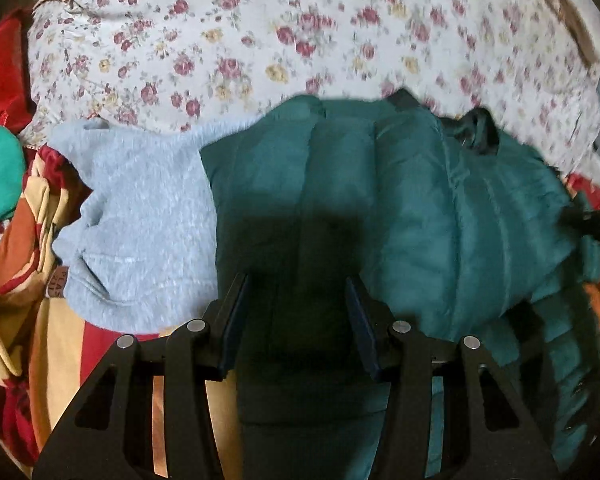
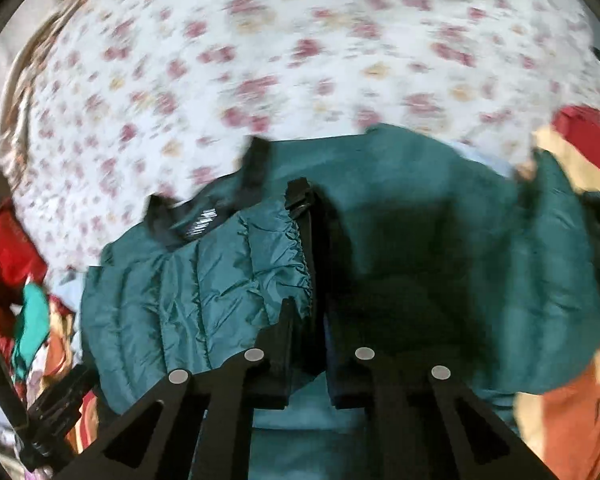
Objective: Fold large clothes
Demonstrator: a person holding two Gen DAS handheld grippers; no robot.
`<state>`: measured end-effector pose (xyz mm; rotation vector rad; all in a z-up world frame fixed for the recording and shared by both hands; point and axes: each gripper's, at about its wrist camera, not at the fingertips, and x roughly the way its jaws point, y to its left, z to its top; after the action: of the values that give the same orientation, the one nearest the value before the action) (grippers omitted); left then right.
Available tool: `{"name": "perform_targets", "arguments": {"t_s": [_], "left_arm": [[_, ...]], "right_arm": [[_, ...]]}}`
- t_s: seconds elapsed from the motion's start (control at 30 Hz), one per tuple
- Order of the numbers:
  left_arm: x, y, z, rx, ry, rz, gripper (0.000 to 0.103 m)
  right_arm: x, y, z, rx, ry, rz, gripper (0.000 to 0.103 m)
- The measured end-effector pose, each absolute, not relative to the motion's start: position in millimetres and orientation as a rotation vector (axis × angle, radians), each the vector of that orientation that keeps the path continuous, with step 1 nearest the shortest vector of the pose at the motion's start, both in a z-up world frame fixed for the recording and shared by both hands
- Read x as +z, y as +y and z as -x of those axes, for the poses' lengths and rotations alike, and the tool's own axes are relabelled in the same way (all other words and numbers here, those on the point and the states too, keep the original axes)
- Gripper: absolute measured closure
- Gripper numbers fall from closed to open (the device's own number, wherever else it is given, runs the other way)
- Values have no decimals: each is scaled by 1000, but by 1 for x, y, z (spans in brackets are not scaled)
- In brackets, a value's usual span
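A teal puffer jacket (image 1: 420, 208) lies on a floral sheet (image 1: 260, 40), a grey fleece (image 1: 140, 220) at its nine o'clock. The right gripper (image 2: 306, 308) pinches the jacket's black-trimmed edge — the left gripper (image 1: 296, 292) hovers spread above the jacket, gripping nothing.

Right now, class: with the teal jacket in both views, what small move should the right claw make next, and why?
Probably lift and carry the black-trimmed edge across the teal jacket: the right claw looks shut on that edge, while the left claw hangs open over the jacket's body.
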<state>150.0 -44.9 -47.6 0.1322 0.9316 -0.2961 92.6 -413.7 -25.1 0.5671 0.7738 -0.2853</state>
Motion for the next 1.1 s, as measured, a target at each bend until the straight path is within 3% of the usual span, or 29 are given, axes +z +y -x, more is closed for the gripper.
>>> {"name": "perform_targets", "arguments": {"t_s": [0.27, 0.47, 0.5, 0.57, 0.63, 0.9, 1.1], "left_arm": [[-63, -68, -148, -230, 914, -259, 55], [-40, -54, -133, -265, 903, -195, 55], [-34, -52, -126, -268, 889, -184, 55], [-18, -47, -106, -276, 849, -175, 55], [-7, -46, -87, -290, 820, -174, 55], [7, -41, -23, -340, 792, -123, 55], [-17, -41, 11, -330, 802, -137, 55]], "right_arm": [[-73, -432, -93, -313, 854, -627, 91], [-58, -421, -86, -317, 845, -571, 88], [-53, -417, -82, -313, 835, -555, 85], [-38, -407, -64, -301, 793, -508, 63], [-27, -396, -47, -283, 744, -482, 56], [3, -404, 59, -364, 611, -400, 56], [-3, -474, 123, -581, 663, -340, 56]]}}
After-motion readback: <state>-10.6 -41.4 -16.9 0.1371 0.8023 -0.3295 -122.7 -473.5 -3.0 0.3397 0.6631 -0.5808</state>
